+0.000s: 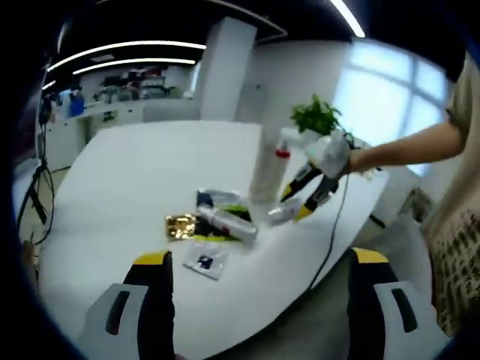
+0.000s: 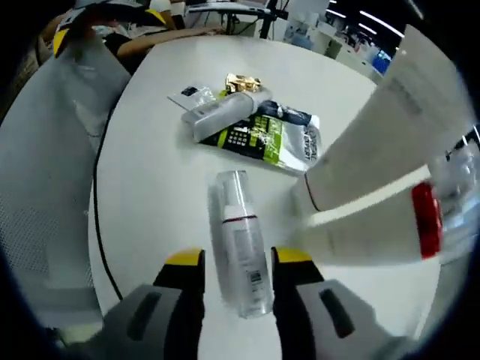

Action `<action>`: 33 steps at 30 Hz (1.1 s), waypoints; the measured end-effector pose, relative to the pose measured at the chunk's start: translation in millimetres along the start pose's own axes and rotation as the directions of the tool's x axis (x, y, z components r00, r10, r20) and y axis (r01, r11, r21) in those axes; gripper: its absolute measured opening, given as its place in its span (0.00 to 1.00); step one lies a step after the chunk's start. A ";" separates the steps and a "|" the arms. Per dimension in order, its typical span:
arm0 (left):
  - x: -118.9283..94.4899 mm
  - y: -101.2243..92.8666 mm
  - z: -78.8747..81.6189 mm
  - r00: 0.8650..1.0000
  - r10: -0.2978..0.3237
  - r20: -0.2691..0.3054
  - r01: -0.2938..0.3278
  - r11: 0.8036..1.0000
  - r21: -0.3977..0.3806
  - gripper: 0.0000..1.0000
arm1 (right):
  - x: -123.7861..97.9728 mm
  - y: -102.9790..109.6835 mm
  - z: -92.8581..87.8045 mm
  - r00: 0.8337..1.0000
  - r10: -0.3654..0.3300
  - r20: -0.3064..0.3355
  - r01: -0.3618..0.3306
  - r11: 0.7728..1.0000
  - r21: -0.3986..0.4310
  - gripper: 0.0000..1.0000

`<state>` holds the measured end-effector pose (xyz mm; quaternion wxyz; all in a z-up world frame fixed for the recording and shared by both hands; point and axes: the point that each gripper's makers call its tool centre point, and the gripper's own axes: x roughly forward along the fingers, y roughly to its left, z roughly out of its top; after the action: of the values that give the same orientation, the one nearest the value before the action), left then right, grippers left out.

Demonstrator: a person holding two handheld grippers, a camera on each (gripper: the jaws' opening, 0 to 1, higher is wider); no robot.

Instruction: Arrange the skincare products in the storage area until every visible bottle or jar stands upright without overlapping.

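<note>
A clear pump bottle [image 2: 241,251] lies flat on the white table [image 2: 150,187], cap pointing away. My right gripper [image 2: 238,259] is open and straddles it, with a thin gap on the left side; the same gripper [image 1: 306,196], held by a gloved hand, shows over that bottle [image 1: 279,214]. A tall white tube [image 1: 265,169] stands upright beside a white bottle with a red band [image 1: 283,150]; both loom close as the tube [image 2: 379,142] and the red-banded bottle [image 2: 424,217]. My left gripper [image 1: 261,256] hangs open above the table's near edge, holding nothing.
A pile lies mid-table: a silver tube [image 1: 225,221], a green-black packet [image 2: 262,135], a gold packet [image 1: 180,225] and a small white sachet [image 1: 206,259]. A potted plant [image 1: 315,116] stands at the far edge. A black cable [image 2: 101,202] runs over the table rim.
</note>
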<state>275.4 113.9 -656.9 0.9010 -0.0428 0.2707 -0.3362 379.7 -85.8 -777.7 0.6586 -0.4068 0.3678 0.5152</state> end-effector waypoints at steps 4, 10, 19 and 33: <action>1.1 -0.6 -1.9 1.000 0.001 -0.010 -0.001 1.000 0.011 0.94 | 1.8 0.0 0.8 1.000 0.017 -0.016 -0.017 1.000 -0.019 0.25; 2.7 -2.4 -4.3 1.000 -0.005 -0.023 0.005 1.000 0.023 0.93 | 1.5 2.5 2.0 0.999 0.043 -0.005 -0.043 0.999 0.006 0.21; 2.7 -1.7 -2.9 1.000 -0.010 -0.018 0.010 1.000 0.006 0.92 | 1.7 1.0 2.7 1.000 0.022 0.008 -0.022 1.000 0.016 0.20; 4.9 -3.2 0.2 1.000 -0.029 -0.013 0.028 0.999 -0.036 0.89 | -15.7 13.1 12.6 0.978 -0.068 0.199 0.005 0.954 0.301 0.19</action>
<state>276.7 108.3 -658.1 0.8934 -0.0604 0.2820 -0.3444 364.6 -78.4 -760.5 0.7568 -0.2536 0.3632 0.4807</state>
